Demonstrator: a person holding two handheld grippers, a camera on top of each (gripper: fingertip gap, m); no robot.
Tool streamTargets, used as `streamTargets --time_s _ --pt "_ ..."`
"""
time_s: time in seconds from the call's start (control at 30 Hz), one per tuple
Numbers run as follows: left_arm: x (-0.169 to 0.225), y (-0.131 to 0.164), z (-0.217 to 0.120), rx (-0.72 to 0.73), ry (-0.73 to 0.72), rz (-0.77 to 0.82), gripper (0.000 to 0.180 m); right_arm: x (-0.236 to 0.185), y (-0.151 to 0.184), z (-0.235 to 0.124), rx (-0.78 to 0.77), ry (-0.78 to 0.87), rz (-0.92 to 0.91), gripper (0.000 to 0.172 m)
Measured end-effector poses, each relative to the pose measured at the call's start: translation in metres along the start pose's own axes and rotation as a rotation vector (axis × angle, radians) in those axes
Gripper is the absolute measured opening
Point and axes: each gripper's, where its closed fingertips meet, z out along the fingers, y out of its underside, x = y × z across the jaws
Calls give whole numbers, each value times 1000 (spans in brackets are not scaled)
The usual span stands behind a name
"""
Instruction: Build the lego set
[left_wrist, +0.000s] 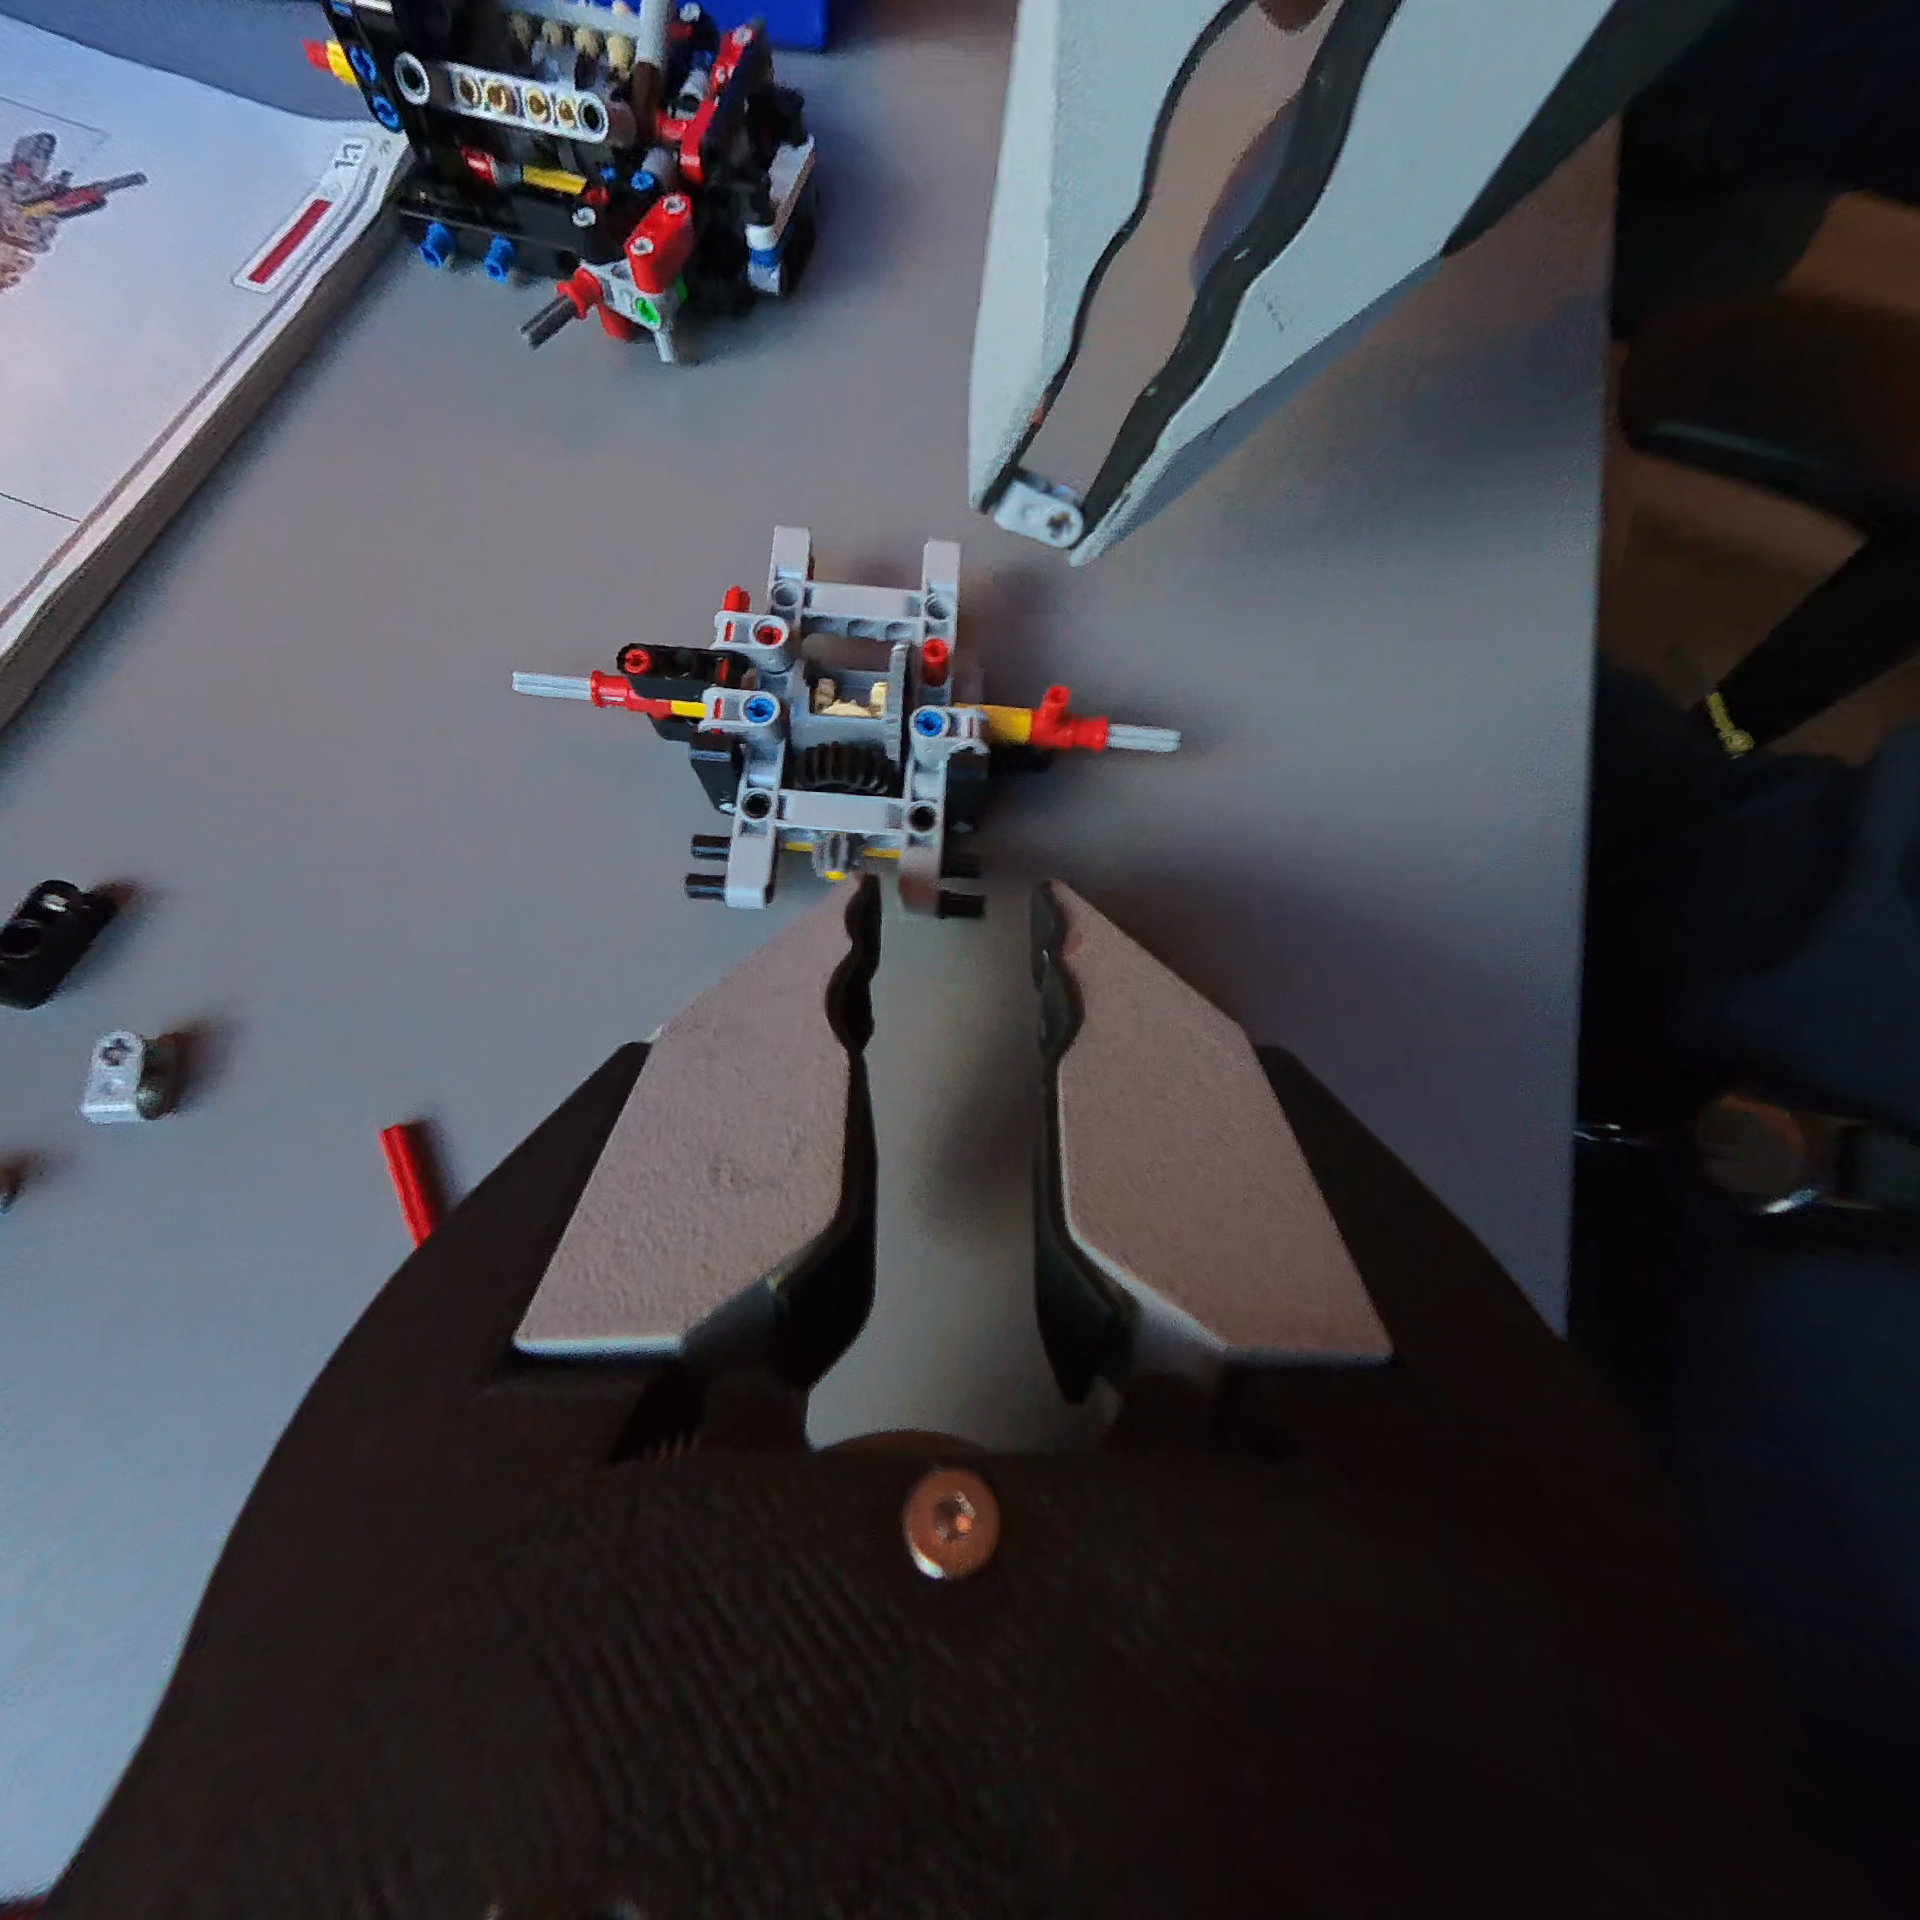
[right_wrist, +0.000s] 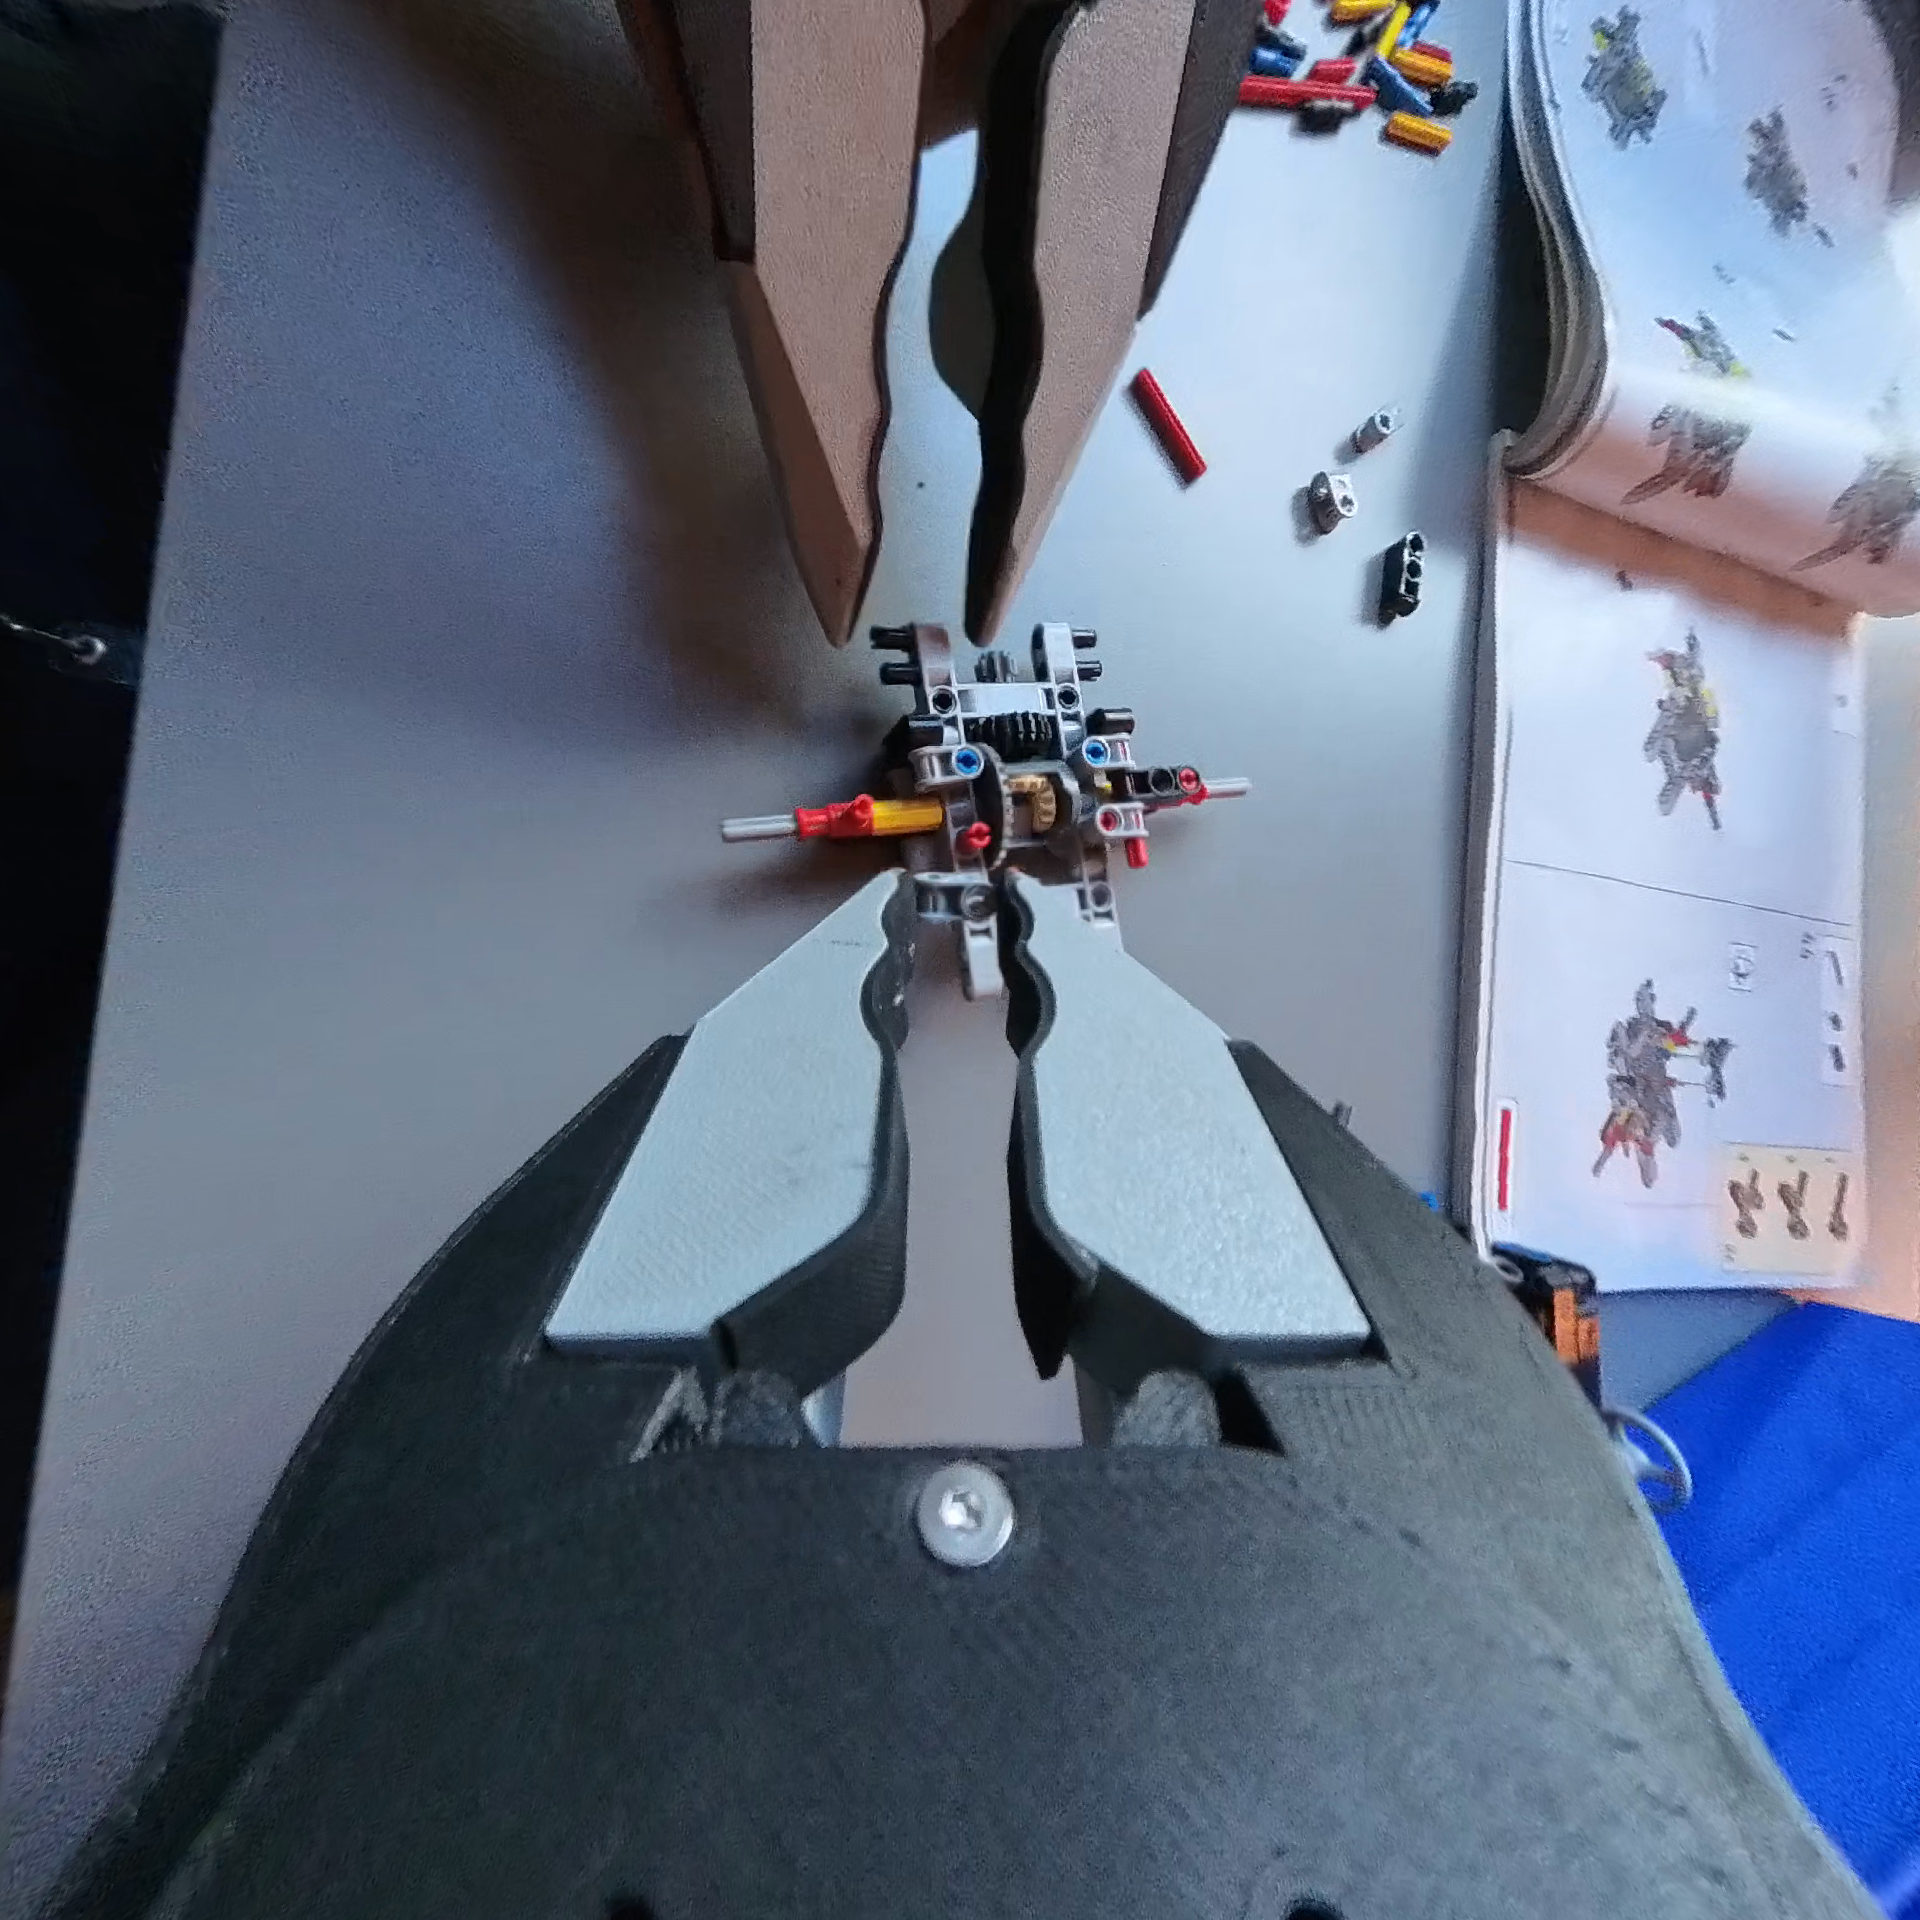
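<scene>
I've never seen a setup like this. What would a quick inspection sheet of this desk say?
Surface: grey table, in good light.
Job's things: small grey brick assembly with gears and red, yellow and blue pins; larger black assembly; open instruction booklet.
Clutter: red rod, black piece, grey connector, pile of coloured pieces.
Grippers: left gripper open, its tips at the small assembly's near end; right gripper closed on a small grey piece.
Cables: nothing seen for certain.
Surroundings: blue surface; dark space beyond the table edge.
</scene>
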Motion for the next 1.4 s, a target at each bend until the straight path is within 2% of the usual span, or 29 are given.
streamTargets --time_s 0.1,0.2,0.3,0.4,0.47,0.6,0.7,0.87,1.0,1.1,1.23,1.4 --pt "-7 2 3 -35 -35 62 24 1 -2 7 0 -27 -24 12" --pt "-6 -4 3 -5 -20 78 23 5 -4 10 0 -19 -26 13" --pt "12 -26 -8 120 97 40 20 8 -17 4 89 12 -14 12" --pt "16 -46 -21 222 211 -57 16 3 -45 -16 247 56 -76 12" --pt "18 -54 -26 268 317 -128 16 -2 -62 -30 342 86 -139 12" --pt "55 -70 -46 327 781 -297 20 -13 -78 -46 407 89 -224 12" --pt "71 -76 -50 345 906 -313 18 -19 -77 -47 384 102 -261 12" --pt "76 -86 -52 385 929 -315 7 -35 -81 -52 393 99 -303 13" --pt "79 -88 -50 398 885 -277 6 -36 -79 -56 388 113 -261 13" --pt "71 -95 -47 458 803 -270 6 -26 -77 -57 398 153 -128 13" --pt "55 -98 -37 560 622 -240 5 -9 -67 -57 398 219 174 10" --pt "50 -107 -44 683 469 -118 5 -6 -59 -63 524 180 415 6"
